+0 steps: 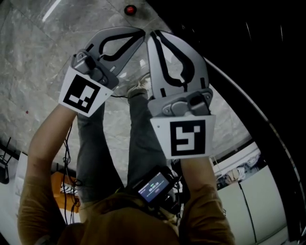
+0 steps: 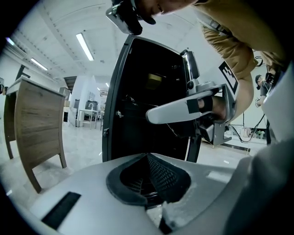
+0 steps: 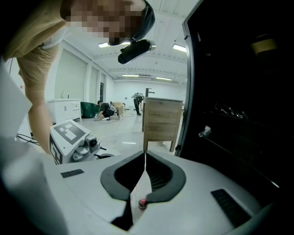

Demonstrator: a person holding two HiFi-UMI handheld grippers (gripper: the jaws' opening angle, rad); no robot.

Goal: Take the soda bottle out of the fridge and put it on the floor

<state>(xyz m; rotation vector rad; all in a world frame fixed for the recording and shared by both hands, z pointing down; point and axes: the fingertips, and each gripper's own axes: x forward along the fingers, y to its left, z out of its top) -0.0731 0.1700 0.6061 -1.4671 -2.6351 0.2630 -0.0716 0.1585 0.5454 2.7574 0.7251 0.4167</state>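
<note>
Seen from above in the head view, a red bottle cap shows on the marble floor ahead of both grippers; the bottle's body is too dark to make out. The same red cap peeks through the gap low between the right gripper's jaws. The black fridge stands at the right, its dark inside facing both gripper views. My left gripper is shut and empty. My right gripper is shut with nothing held, and it shows side-on in the left gripper view. Both are held up side by side, tips close together.
A wooden cabinet stands beside the fridge. My legs and a shoe are below the grippers. Cables and an orange object lie at lower left, white cupboards at lower right. People crouch far back.
</note>
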